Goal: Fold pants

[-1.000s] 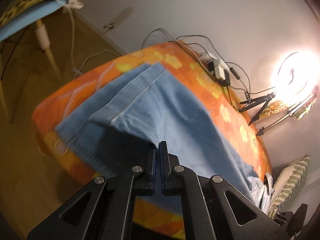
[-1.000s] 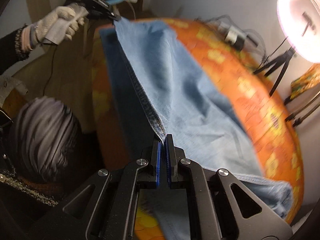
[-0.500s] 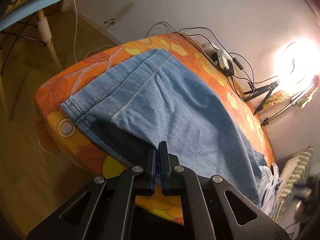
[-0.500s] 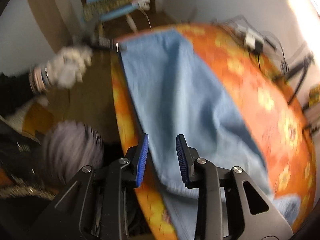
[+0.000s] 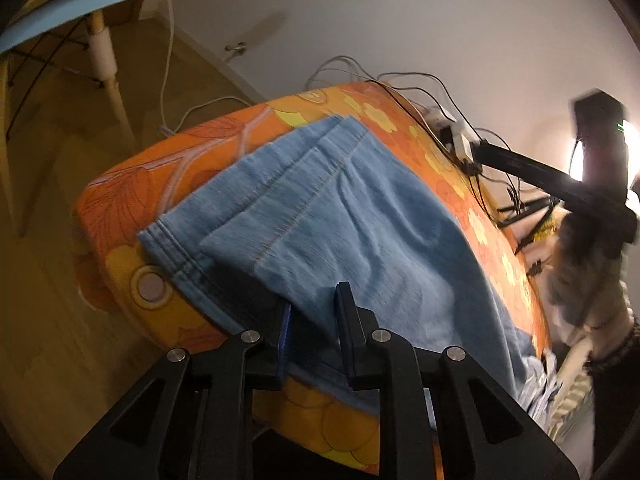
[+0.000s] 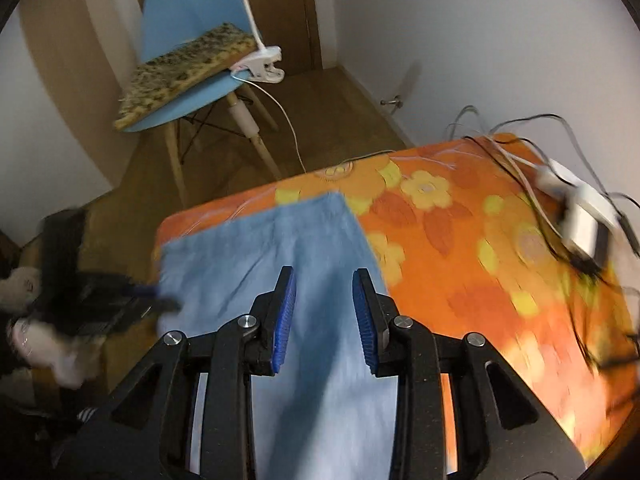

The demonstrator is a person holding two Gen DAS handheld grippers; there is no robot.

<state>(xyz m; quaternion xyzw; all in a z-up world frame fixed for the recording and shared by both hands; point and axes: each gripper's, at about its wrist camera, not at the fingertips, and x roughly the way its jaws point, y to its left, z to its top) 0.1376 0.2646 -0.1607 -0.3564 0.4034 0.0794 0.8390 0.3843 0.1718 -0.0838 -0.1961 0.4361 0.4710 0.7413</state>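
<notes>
Lying flat on the tabletop [image 5: 120, 208] with the orange flower cloth, the pants [image 5: 360, 220] are of light blue denim and are folded so that one layer rests on another, the stitched hems showing at the near corner. In the left wrist view the left hand-held gripper [image 5: 314, 312] has its fingers spread apart, with a fold of the denim edge lying between them; no finger presses on it. In the right wrist view the right hand-held gripper [image 6: 324, 300] is also spread wide, above the blue cloth [image 6: 280, 248], and it holds nothing. In that view the left gripper shows blurred at the left edge of the pants [image 6: 120, 304], held by a light glove [image 6: 52, 352].

A white power adapter [image 6: 580, 216] with several cables [image 6: 520, 148] lies at the far side of the tabletop. A blue chair [image 6: 188, 40] with a spotted cushion [image 6: 180, 64] stands on the wooden floor [image 6: 340, 112], and a white clip [image 6: 260, 66] is on the seat edge. A bright lamp [image 5: 630, 148] shines at the right of the left view.
</notes>
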